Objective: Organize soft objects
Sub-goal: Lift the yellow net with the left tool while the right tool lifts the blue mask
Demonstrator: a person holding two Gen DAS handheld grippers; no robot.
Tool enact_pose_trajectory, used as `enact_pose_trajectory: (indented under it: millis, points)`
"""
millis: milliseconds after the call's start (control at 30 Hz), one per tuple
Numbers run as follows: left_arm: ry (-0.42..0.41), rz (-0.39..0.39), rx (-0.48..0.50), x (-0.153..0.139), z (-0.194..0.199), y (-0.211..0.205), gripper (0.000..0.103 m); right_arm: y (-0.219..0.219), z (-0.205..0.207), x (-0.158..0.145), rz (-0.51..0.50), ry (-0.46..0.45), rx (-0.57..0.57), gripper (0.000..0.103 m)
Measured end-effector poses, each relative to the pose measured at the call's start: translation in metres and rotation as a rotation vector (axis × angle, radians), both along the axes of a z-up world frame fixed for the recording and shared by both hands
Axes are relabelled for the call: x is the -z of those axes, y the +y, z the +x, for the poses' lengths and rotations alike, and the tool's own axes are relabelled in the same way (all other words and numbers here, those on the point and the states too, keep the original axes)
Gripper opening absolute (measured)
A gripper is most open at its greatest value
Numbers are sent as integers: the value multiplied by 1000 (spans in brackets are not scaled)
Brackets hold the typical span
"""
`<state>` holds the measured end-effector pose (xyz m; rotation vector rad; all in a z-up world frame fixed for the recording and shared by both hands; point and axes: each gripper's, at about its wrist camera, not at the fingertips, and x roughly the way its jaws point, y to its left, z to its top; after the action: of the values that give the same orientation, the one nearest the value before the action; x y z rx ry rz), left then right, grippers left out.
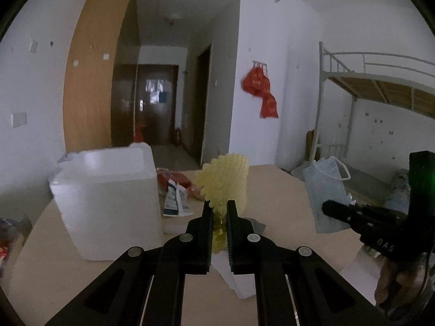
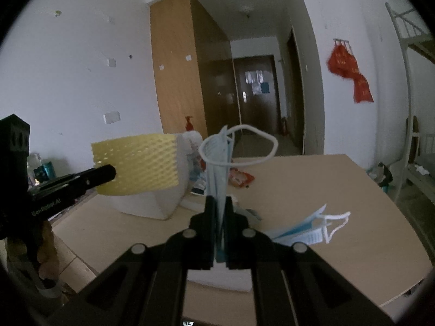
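Observation:
My left gripper (image 1: 219, 207) is shut on a yellow foam net sleeve (image 1: 225, 182), which stands up above the table; the right wrist view shows that sleeve (image 2: 138, 163) side-on at the left gripper's tip (image 2: 108, 174). My right gripper (image 2: 220, 203) is shut on a pale blue face mask (image 2: 217, 163) whose white ear loops curl above the fingers. From the left wrist view the mask (image 1: 323, 193) hangs from the right gripper (image 1: 329, 207) at the right. A white foam box (image 1: 108, 201) stands on the beige table (image 1: 277, 190) to the left.
Another blue face mask (image 2: 307, 228) lies on the table at the right. Red and printed wrappers (image 1: 176, 190) lie behind the box. A white foam slab (image 2: 217, 277) lies under the grippers. A metal bunk bed (image 1: 380, 81) stands to the right. A hand (image 2: 46, 258) holds the left gripper.

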<state>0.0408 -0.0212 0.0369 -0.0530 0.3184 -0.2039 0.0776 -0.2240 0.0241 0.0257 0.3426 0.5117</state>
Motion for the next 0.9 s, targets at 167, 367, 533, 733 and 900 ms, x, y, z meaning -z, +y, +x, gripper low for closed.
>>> enact_pose_trajectory:
  millis: [167, 367, 533, 733, 900]
  points:
    - [-37, 16, -14, -10, -30, -3, 10, -1, -24, -6, 8, -48, -19, 7]
    - [-62, 21, -34, -15, -55, -1, 10, -5, -44, -12, 9, -97, -20, 7]
    - [-83, 24, -64, -18, -72, 4, 10, 0, -53, -13, 11, -112, -41, 7]
    - [-94, 31, -105, -22, -81, 15, 10, 14, -47, -16, 7, -116, -86, 7]
    - [-92, 29, -174, -24, -88, 33, 10, 32, -40, -17, 6, -112, -155, 7]
